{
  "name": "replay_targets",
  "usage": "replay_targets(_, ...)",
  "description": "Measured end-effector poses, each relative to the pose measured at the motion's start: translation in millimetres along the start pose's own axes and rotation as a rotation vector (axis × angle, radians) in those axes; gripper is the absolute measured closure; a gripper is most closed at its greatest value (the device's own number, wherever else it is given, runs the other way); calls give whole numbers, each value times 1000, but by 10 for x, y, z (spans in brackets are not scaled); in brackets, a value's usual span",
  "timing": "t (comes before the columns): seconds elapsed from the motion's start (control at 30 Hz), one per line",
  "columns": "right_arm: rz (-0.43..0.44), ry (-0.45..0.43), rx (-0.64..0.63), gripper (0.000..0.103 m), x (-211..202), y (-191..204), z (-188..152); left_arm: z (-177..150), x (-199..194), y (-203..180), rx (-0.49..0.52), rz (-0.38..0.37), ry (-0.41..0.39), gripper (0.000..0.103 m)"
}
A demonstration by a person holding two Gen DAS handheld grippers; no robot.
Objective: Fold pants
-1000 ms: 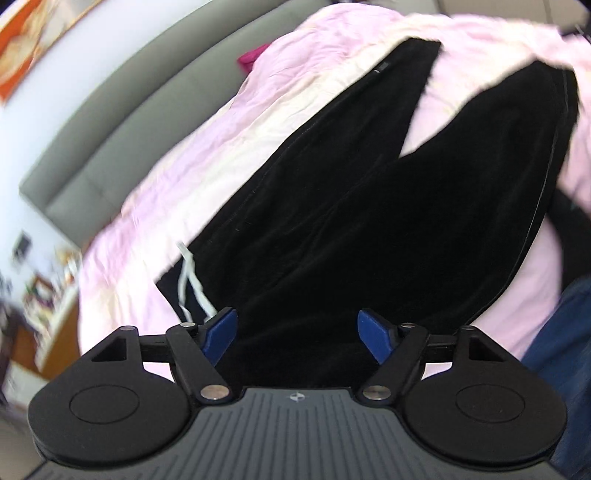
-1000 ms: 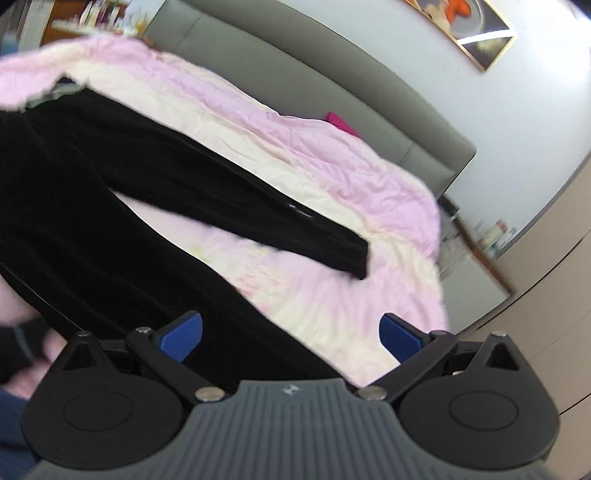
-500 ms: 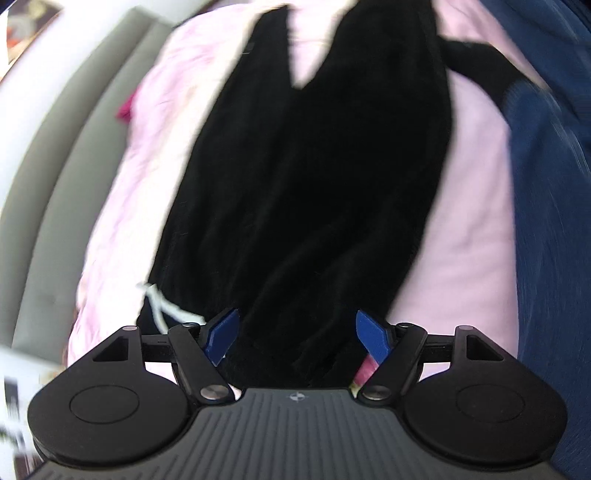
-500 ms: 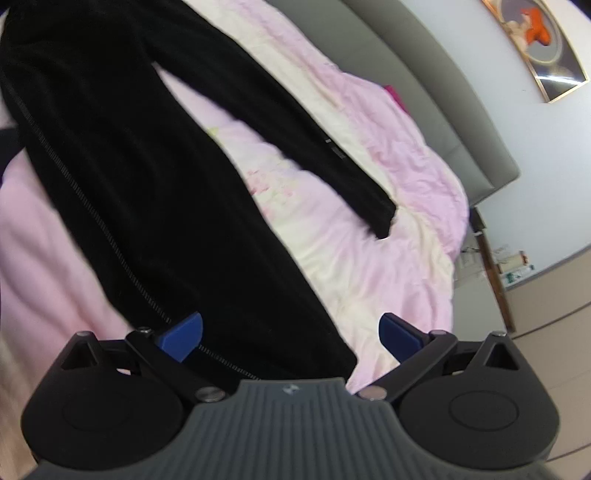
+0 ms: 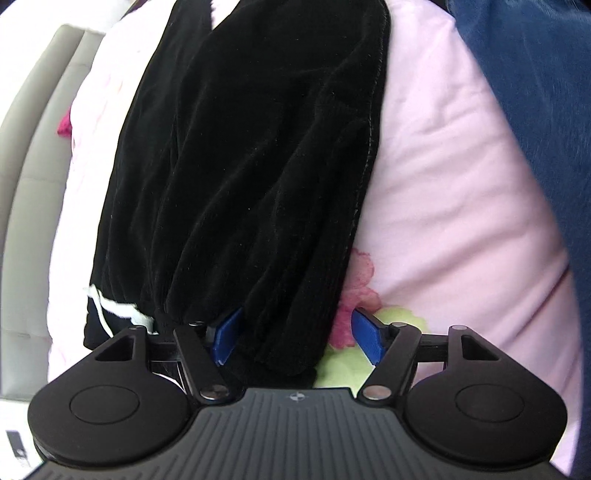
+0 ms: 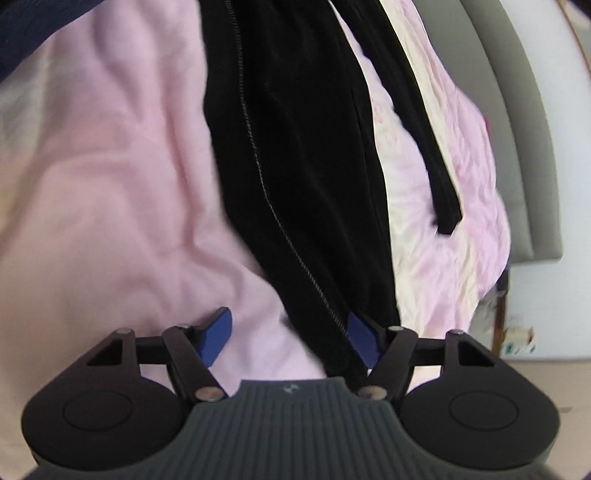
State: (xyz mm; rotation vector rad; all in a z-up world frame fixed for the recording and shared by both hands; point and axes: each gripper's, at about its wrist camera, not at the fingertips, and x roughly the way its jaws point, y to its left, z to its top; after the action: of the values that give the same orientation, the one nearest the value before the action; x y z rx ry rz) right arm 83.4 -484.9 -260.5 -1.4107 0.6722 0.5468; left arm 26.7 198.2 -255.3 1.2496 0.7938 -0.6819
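Observation:
Black pants (image 5: 258, 147) lie lengthwise on a pink bedspread (image 5: 443, 184). Their waist end, with a white drawstring (image 5: 110, 308), is right under my left gripper (image 5: 297, 338). Its jaws are closing with the bunched waist corner between them; the right pad still stands clear of the cloth. In the right wrist view the near pant leg (image 6: 303, 166) runs down to my right gripper (image 6: 290, 339). Those jaws are closing too, the leg's end lying against the right pad while the left pad is over bare bedspread (image 6: 110, 184). The other leg (image 6: 424, 147) lies apart to the right.
A grey padded headboard (image 5: 33, 147) (image 6: 524, 129) borders the far side of the bed. A person's dark blue clothing (image 5: 535, 92) (image 6: 29, 33) is close by at the near edge. A magenta item (image 5: 64, 125) lies by the headboard. A cluttered bedside stand (image 6: 517, 332) sits past the bed's end.
Both grippers have dropped close to the pants and rolled, so the pants now run straight away from each. Both pairs of jaws have narrowed, the right one more.

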Motion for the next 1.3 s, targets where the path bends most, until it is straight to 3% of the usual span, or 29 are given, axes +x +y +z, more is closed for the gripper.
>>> replay_targets(0.37,-85,-116,-212,44,254,289,51,-10,107,-91,1,80,-41,15)
replay_targets(0.5,-196,-84,-240,59,359,293,75,28,86,46,-91,105,-60,34)
replay_targets(0.57,-242,-88,-175,61,365,197,144,26,97,91,-105,102,-67,35)
replay_targets(0.73,-177,-74,-220,73,394,296,180,17,172,-84,23,142,-64,37)
replay_targets(0.83,-169,-43,-208,73,394,337,201,56,198,-11,1,127,-46,38)
replay_targets(0.93,-148,-25,-187,82,385,319,253,107,163,64,-41,96,-35,64)
replay_targets(0.97,-129,-21,-174,90,379,283,265,117,131,91,-54,88,-40,73)
replay_targets(1.0,-111,-21,-158,94,363,249,274,120,85,107,-70,84,-46,76)
replay_targets(1.13,-86,-25,-105,98,241,82,261,124,-112,222,-101,90,-80,80)
replay_targets(1.3,-159,-54,-33,102,24,-225,260,165,-408,454,-165,126,-124,81)
